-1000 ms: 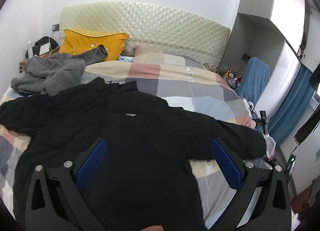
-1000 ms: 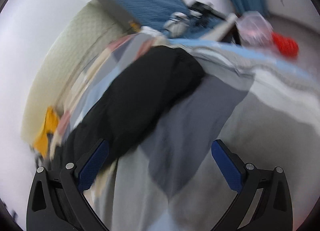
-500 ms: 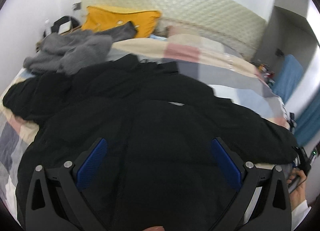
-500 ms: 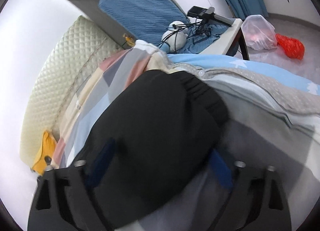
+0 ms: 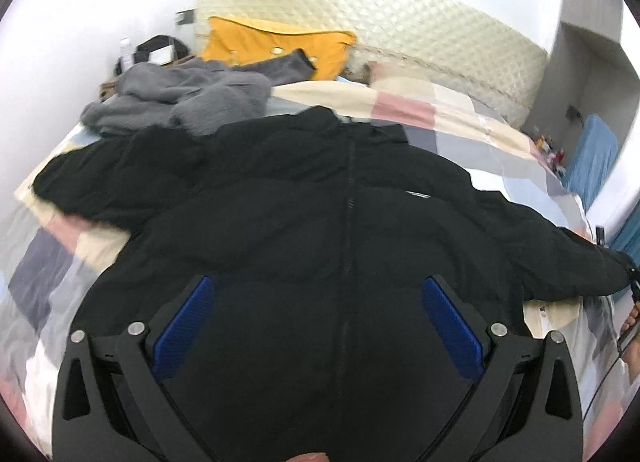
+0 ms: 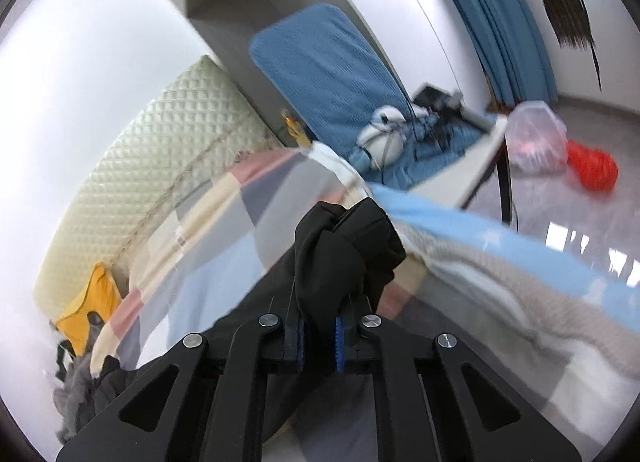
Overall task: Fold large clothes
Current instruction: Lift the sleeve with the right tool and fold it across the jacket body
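The black jacket (image 5: 340, 222) lies spread front-up on the bed (image 5: 420, 114), its right sleeve (image 6: 340, 254) reaching the bed's edge by the floor (image 6: 560, 214). The left gripper (image 5: 316, 314) hovers over the hem, jaws wide. The right gripper (image 6: 318, 336), open and approaching half a second ago, now pinches the sleeve cuff, jaws narrow. Bare quilt lies between the collar and the headboard (image 5: 420, 34).
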The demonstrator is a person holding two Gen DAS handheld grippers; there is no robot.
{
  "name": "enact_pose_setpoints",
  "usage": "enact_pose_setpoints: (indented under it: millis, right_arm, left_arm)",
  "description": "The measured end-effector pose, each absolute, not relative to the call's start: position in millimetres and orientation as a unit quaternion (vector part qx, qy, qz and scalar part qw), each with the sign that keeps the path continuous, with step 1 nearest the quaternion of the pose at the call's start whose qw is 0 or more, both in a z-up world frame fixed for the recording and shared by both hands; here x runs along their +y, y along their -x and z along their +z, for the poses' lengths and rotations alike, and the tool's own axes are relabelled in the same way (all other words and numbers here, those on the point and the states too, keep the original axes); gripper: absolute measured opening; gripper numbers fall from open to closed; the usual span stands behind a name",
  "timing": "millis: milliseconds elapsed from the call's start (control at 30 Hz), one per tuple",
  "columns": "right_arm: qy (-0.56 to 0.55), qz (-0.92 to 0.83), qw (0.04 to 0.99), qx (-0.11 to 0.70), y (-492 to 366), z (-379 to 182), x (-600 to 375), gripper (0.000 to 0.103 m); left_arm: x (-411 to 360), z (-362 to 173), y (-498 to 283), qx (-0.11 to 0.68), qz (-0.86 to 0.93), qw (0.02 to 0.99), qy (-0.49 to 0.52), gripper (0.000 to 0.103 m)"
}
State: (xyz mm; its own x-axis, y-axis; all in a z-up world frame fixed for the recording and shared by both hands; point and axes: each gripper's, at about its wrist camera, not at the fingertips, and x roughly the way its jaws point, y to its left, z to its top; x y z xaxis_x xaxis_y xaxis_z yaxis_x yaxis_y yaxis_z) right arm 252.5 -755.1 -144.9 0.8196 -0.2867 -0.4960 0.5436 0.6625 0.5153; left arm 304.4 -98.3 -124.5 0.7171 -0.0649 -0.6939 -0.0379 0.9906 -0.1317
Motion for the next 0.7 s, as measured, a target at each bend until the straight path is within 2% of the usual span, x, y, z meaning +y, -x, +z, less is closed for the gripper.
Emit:
enact_pose_setpoints:
  millis: [100,367,533,700]
  right_arm:
    - [-0.321,-0.233,0.899,0.184,-247.5,-119.1,-743.6,0.006]
    - [-0.274,-0.233,0.920,0.155,-241.2,-33.3,-687.2,0.008]
    - [-0.209,-0.194,0.947,0.148,-249.9,36.1,-623.9,0.008]
    - [-0.182,-0.155,0.963,0.126,-252.3,85.4,-558.8,0.008]
  left_arm:
    - [-75.2,-122.4,-285.7,0.364,-0.025,0.927,0.085,0.103]
    - [-28.0,-118.9,-252.3,0.327,0.003,0.944,0.048,0.103]
    - [-15.6,-122.6,-240.2,0.310,0.006,0.951,0.012,0.103]
    - [-7.4,-120.0,-224.0,0.290,-0.039,0.955,0.036,0.103]
